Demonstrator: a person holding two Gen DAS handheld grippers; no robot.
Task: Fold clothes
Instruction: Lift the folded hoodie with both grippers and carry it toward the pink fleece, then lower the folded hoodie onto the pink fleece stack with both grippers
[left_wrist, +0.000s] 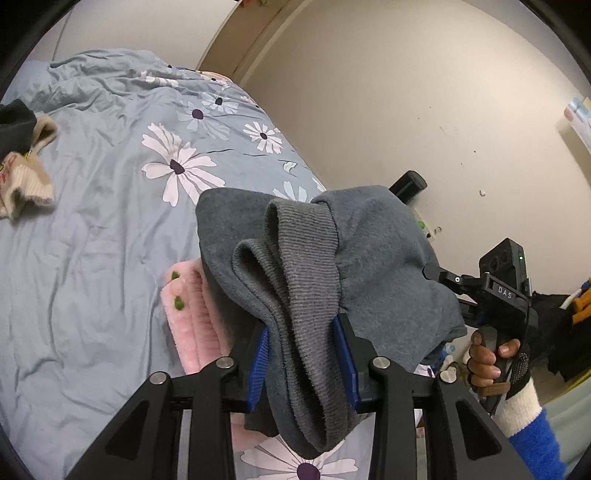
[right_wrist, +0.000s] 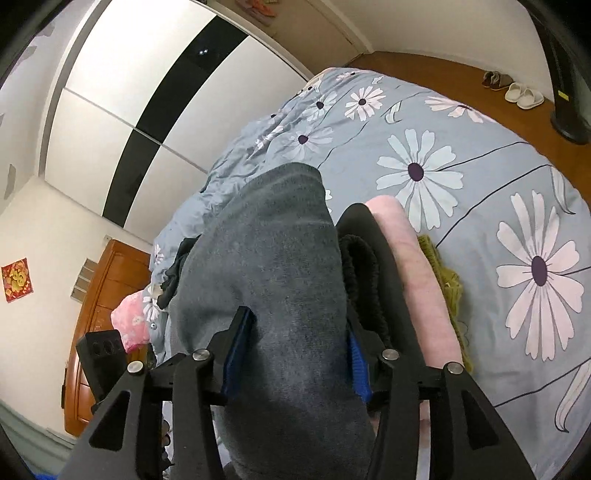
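A grey sweatshirt (left_wrist: 369, 251) is bunched and hangs between both grippers above the bed. My left gripper (left_wrist: 303, 325) is shut on its ribbed hem, with the blue pads pressing the fabric from both sides. In the right wrist view the sweatshirt (right_wrist: 266, 240) fills the gap of my right gripper (right_wrist: 299, 325), which is shut on it. The left wrist view also shows the right gripper (left_wrist: 439, 275) at the sweatshirt's far side, held by a gloved hand (left_wrist: 484, 358) with a white cuff and blue sleeve. A fluffy pink garment (left_wrist: 192, 317) lies folded underneath.
The blue flowered quilt (left_wrist: 92, 221) covers the bed. A pile of black (right_wrist: 365, 258), pink (right_wrist: 413, 266) and olive knit (right_wrist: 447, 273) clothes sits beside the sweatshirt. Beige and dark clothes (left_wrist: 26, 177) lie far left. Slippers (right_wrist: 524, 96) stand on the wooden floor; a wardrobe (right_wrist: 129, 110) stands behind.
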